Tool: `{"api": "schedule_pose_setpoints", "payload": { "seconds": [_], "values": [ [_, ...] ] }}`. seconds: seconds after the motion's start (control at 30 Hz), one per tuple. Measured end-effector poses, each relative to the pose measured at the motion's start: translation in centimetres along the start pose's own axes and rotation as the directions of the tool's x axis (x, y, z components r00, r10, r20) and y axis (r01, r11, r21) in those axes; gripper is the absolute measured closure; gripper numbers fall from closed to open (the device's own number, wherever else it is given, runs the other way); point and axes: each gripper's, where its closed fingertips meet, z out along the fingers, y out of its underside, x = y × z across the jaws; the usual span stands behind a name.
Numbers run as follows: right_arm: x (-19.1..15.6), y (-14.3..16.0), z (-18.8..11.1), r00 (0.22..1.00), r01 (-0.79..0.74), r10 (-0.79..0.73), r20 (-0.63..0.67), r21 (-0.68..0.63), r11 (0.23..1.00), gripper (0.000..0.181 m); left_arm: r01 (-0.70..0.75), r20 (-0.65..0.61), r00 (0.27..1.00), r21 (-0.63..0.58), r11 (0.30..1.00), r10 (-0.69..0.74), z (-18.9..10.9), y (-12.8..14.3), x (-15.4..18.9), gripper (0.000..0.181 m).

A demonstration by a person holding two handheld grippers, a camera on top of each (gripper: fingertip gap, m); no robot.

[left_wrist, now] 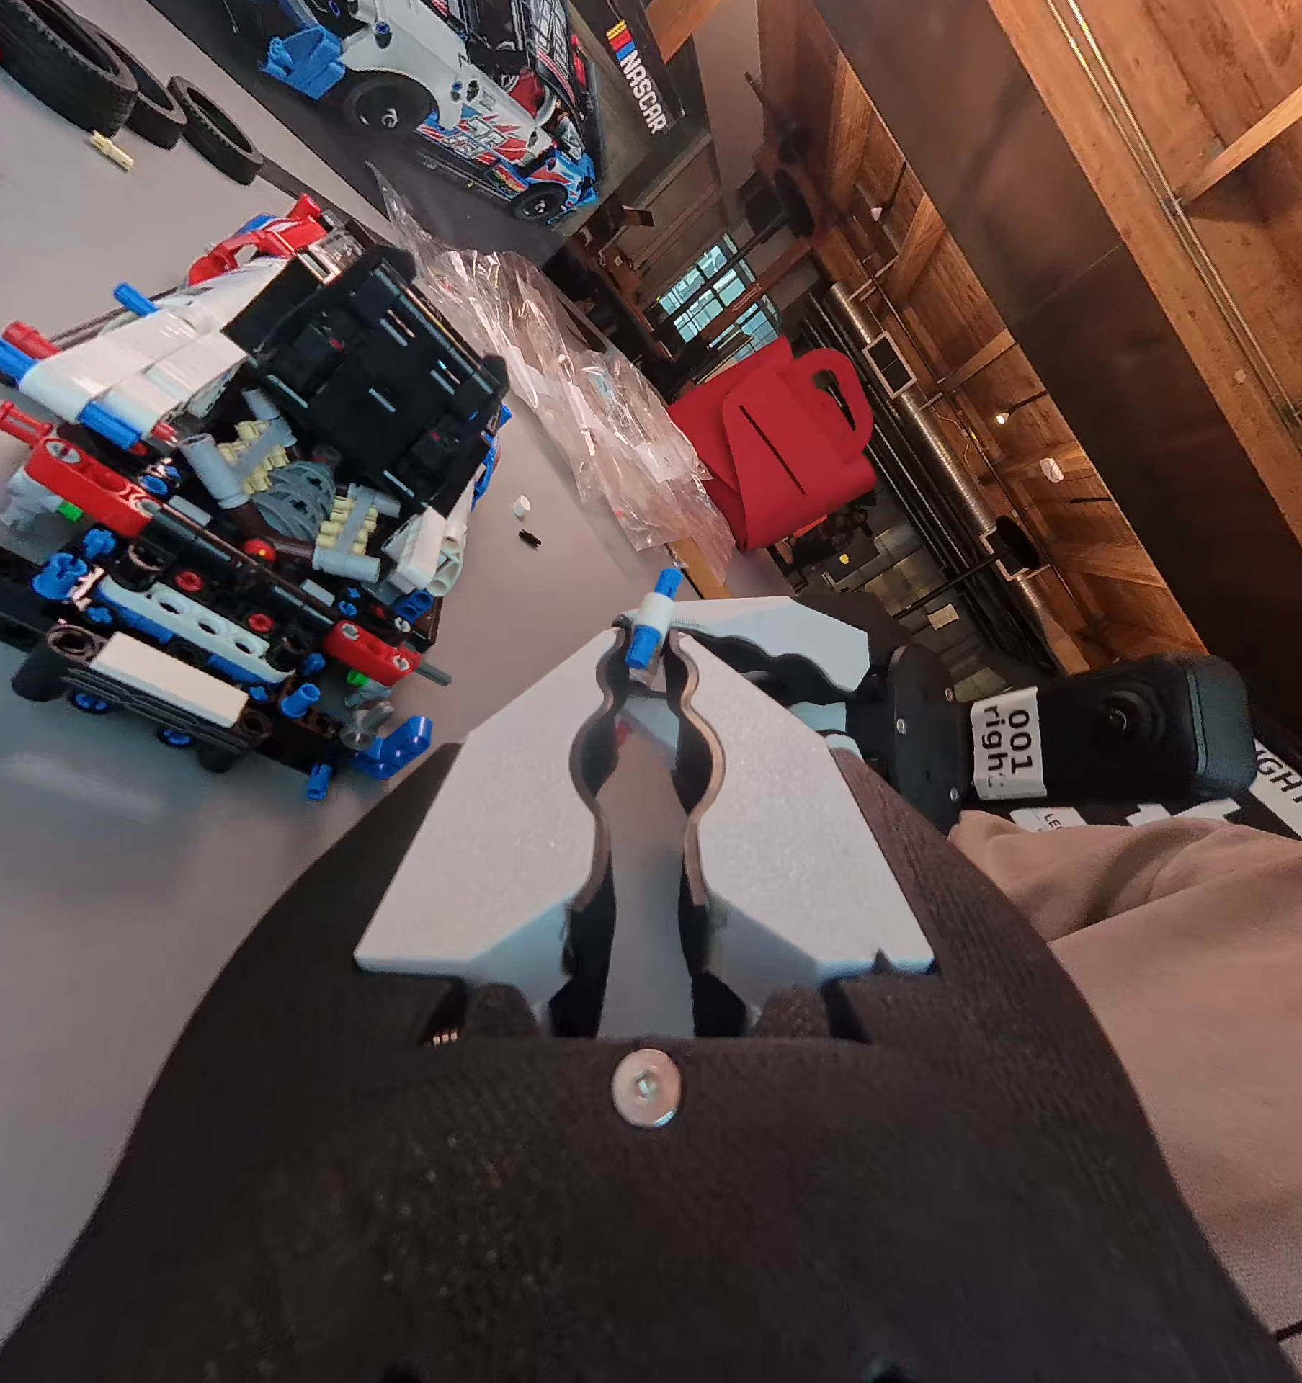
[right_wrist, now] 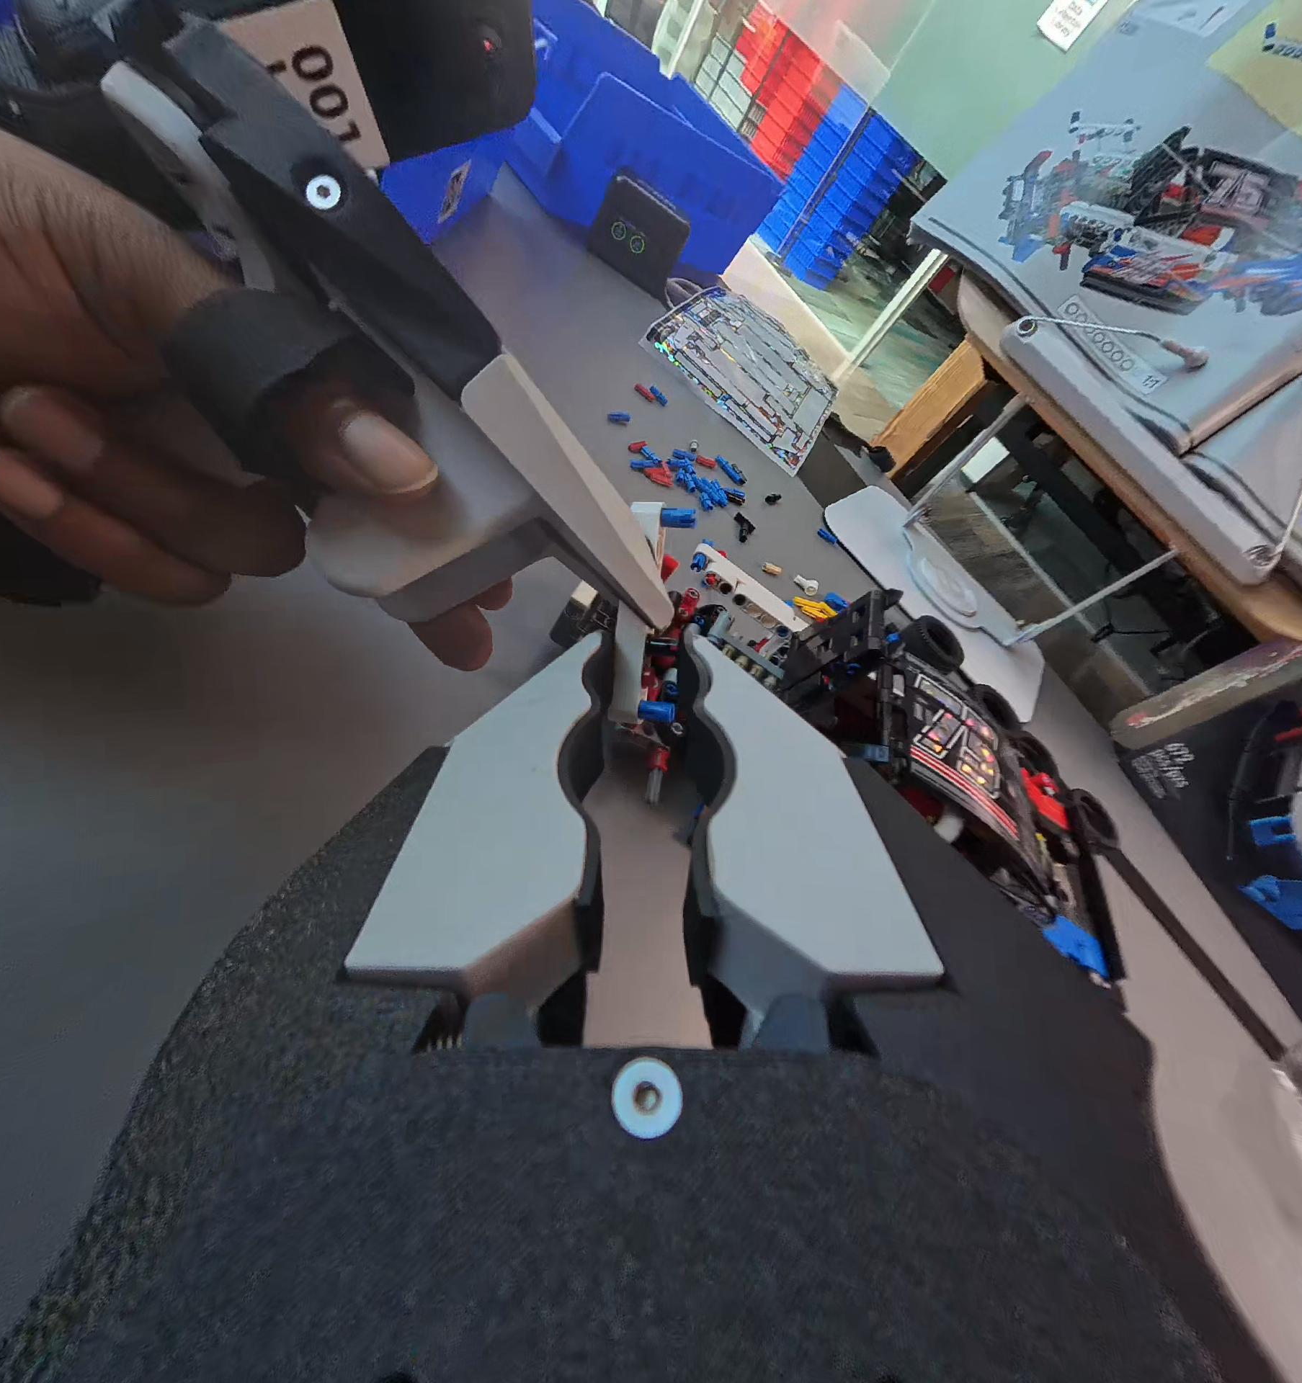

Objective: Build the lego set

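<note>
A small white piece with blue pins (left_wrist: 655,610) sits between my left gripper's (left_wrist: 644,643) closed fingertips, held above the grey table. My right gripper (left_wrist: 633,623) reaches in from the right and meets the same piece. In the right wrist view the white piece (right_wrist: 627,673) stands upright between my right gripper's (right_wrist: 646,643) nearly closed fingers. My left gripper (right_wrist: 659,621), in a person's hand (right_wrist: 109,374), pinches it from the upper left. The part-built car (left_wrist: 258,486) lies on the table to the left; it also shows at the right of the right wrist view (right_wrist: 947,748).
Black tyres (left_wrist: 71,67) and the set's box (left_wrist: 483,97) lie at the far edge. Clear plastic bags (left_wrist: 558,389) lie beyond the car. Loose blue and red pins (right_wrist: 692,479), a sticker sheet (right_wrist: 745,374) and an instruction booklet on a stand (right_wrist: 1157,224) are behind. Only a small space, under 4 cm, lies between the two pairs of fingers.
</note>
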Motion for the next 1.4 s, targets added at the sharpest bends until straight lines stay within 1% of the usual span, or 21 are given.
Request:
{"api": "schedule_pose_setpoints", "payload": {
  "seconds": [0.03,0.1,0.17,0.23,0.33,0.47,0.53,0.67,0.8,0.9,0.97,1.0,1.07,1.1,1.17,1.2,1.23,1.27,1.3,1.33,1.4],
  "values": [
    [0.0,-0.2,0.0,0.996,-0.083,0.081,0.04,0.029,0.996,0.166,-0.02,-0.007,1.0,-0.005,1.0,0.02,0.0,-0.2,0.0,0.174],
    [0.5,-0.7,-0.4,0.961,-0.248,0.235,0.143,0.083,0.965,0.165,-0.057,-0.03,0.998,-0.021,0.998,0.057,0.1,-0.5,0.3,0.175],
    [0.9,-1.3,-1.4,0.927,-0.33,0.295,0.231,0.13,0.935,0.167,-0.064,-0.093,0.994,-0.043,0.997,0.06,0.1,-0.5,1.3,0.175],
    [0.9,-1.2,-1.6,0.908,-0.37,0.33,0.26,0.123,0.921,0.167,-0.072,-0.104,0.992,-0.043,0.996,0.067,0.0,-0.3,1.4,0.175],
    [0.9,-1.3,-1.9,0.91,-0.375,0.335,0.246,0.139,0.916,0.168,-0.078,-0.136,0.988,-0.045,0.996,0.071,0.0,-0.2,1.8,0.175],
    [1.3,-1.9,-2.3,0.922,-0.365,0.325,0.21,0.193,0.911,0.167,-0.094,-0.19,0.978,-0.006,0.996,0.091,-0.3,-0.7,2.8,0.17],
    [1.4,-2.3,-2.5,0.925,-0.364,0.324,0.199,0.219,0.905,0.167,-0.124,-0.191,0.974,0.011,0.992,0.124,-0.4,-0.8,3.1,0.173],
    [1.6,-2.7,-2.7,0.957,-0.285,0.262,0.124,0.247,0.926,0.167,-0.16,-0.181,0.97,0.03,0.987,0.162,-0.5,-1.0,3.3,0.176],
    [1.7,-2.6,-2.7,0.987,-0.161,0.163,0.012,0.244,0.956,0.167,-0.12,-0.179,0.976,0.049,0.992,0.127,-0.3,-1.2,3.1,0.176],
    [1.7,-2.5,-2.6,0.992,-0.107,0.12,-0.041,0.234,0.966,0.168,-0.104,-0.174,0.978,0.061,0.993,0.113,-0.2,-1.2,2.8,0.176],
    [1.6,-2.3,-2.3,0.991,-0.125,0.134,-0.021,0.228,0.966,0.167,-0.13,-0.16,0.978,0.045,0.99,0.136,-0.2,-1.1,2.6,0.176],
    [1.4,-2.3,-2.3,0.987,-0.161,0.161,0.022,0.233,0.959,0.167,-0.163,-0.157,0.974,0.029,0.986,0.166,-0.3,-1.2,2.6,0.176],
    [1.5,-2.2,-2.6,0.964,-0.245,0.213,0.158,0.227,0.943,0.168,-0.264,-0.141,0.955,0.0,0.965,0.261,-0.7,-1.5,2.5,0.176],
    [2.3,-1.7,-3.1,0.952,-0.266,0.223,0.211,0.209,0.941,0.171,-0.318,-0.134,0.94,-0.021,0.948,0.313,-0.9,-1.7,2.5,0.176],
    [6.3,1.5,-4.0,0.942,-0.296,0.277,0.189,0.08,0.952,0.171,-0.399,-0.108,0.914,-0.064,0.915,0.392,-1.5,-1.9,2.1,0.176],
    [8.0,3.9,-4.6,0.928,-0.317,0.316,0.197,-0.024,0.948,0.171,-0.417,-0.1,0.907,-0.066,0.906,0.41,-1.8,-2.1,2.0,0.176],
    [9.3,6.7,-5.3,0.91,-0.337,0.361,0.204,-0.145,0.93,0.169,-0.416,-0.105,0.907,-0.076,0.906,0.408,-2.0,-2.0,1.9,0.176],
    [10.7,9.7,-6.0,0.898,-0.349,0.399,0.183,-0.255,0.902,0.169,-0.406,-0.108,0.911,-0.081,0.91,0.397,-2.2,-2.0,1.8,0.176],
    [12.0,12.4,-6.5,0.895,-0.357,0.42,0.148,-0.327,0.875,0.168,-0.395,-0.109,0.916,-0.083,0.915,0.386,-2.2,-1.9,1.7,0.176],
    [12.8,14.6,-6.9,0.891,-0.363,0.435,0.132,-0.368,0.856,0.168,-0.385,-0.116,0.92,-0.095,0.918,0.374,-2.1,-1.6,1.6,0.176],
    [13.3,17.8,-7.0,0.871,-0.388,0.478,0.114,-0.435,0.812,0.167,-0.379,-0.115,0.924,-0.135,0.916,0.365,-1.8,-0.9,1.3,0.176]
  ]
}}
